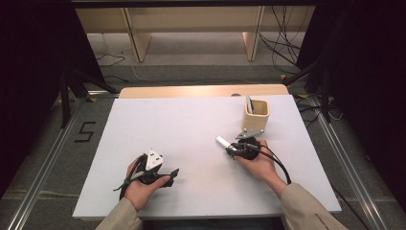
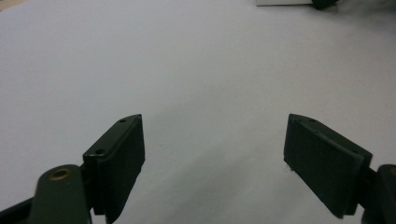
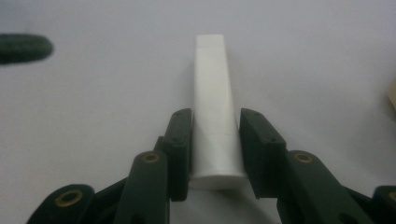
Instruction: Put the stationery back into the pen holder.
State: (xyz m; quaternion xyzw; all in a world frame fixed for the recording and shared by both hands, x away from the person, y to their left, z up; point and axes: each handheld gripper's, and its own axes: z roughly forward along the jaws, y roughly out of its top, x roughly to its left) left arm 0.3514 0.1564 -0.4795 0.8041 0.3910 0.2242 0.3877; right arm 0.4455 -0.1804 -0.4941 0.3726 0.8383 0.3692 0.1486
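Container: a small wooden box (image 1: pixel 256 115) stands open-topped on the table (image 1: pixel 191 129), toward your far right, just beyond your right hand.
Contents of the box: one flat, pale grey piece (image 1: pixel 249 105) leans upright against its left inner wall, its top poking above the rim; what lies deeper inside you cannot tell from the high view.
Task's thing: a white, flat, tube-shaped piece (image 3: pixel 214 107) with a squared far end and a rounded near end.
Where the thing is: in the high view the white tube (image 1: pixel 222 142) sticks out to the left of your right hand, low over the white table and left of and nearer to you than the box, apart from it.
Right hand-held gripper (image 3: pixel 215 154): the tube's near end sits between the two black pads, which lie close along both its sides; the rest of the tube runs straight out ahead of the jaws. The left pad appears to touch it; a thin sliver of shadow at the right pad leaves full contact uncertain.
Left hand-held gripper (image 2: pixel 212 158): your jaws stand wide apart with bare table between them, resting near your front left, well apart from tube and box.
Left hand (image 1: pixel 143 184): wrapped around the gripper body from below.
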